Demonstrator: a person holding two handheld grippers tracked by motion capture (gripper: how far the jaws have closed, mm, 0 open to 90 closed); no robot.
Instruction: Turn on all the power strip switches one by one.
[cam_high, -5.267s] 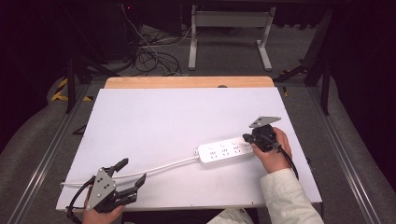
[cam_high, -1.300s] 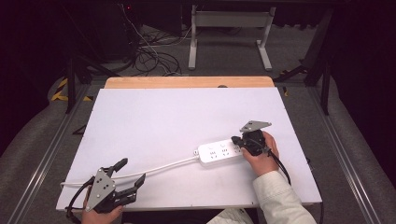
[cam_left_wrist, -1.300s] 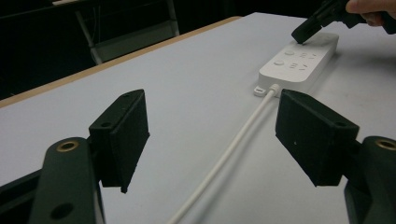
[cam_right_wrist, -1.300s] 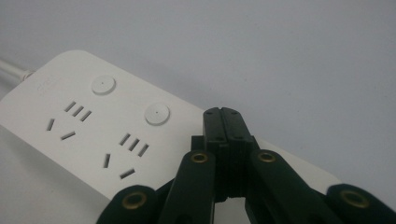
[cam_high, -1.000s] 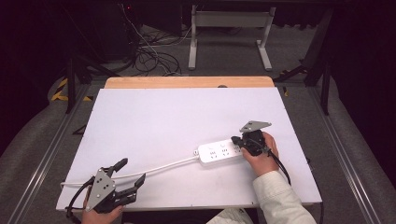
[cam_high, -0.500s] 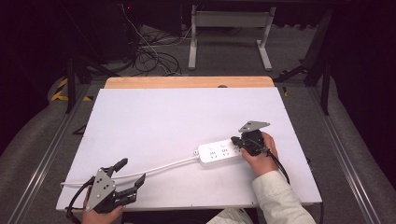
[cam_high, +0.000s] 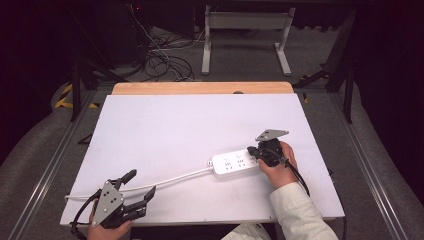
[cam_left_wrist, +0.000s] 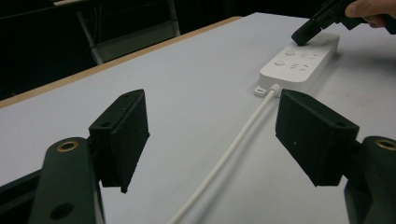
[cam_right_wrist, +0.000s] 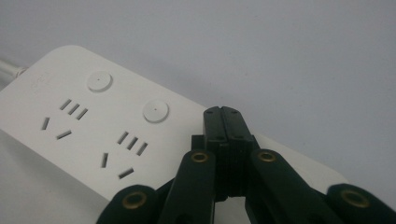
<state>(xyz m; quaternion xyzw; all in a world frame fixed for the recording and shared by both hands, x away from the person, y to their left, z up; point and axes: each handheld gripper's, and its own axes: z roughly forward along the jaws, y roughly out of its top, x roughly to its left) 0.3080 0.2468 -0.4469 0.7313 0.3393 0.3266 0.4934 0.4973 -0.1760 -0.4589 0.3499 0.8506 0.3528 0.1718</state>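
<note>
Right gripper fingers together, tip down on the power strip at right of the surface, likely pressing a switch; release left. Left gripper fingers apart, idle by the cord.

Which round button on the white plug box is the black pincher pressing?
The third one, at the power strip's end away from its cord, hidden under the shut right gripper. The other two round buttons sit uncovered beside it.
</note>
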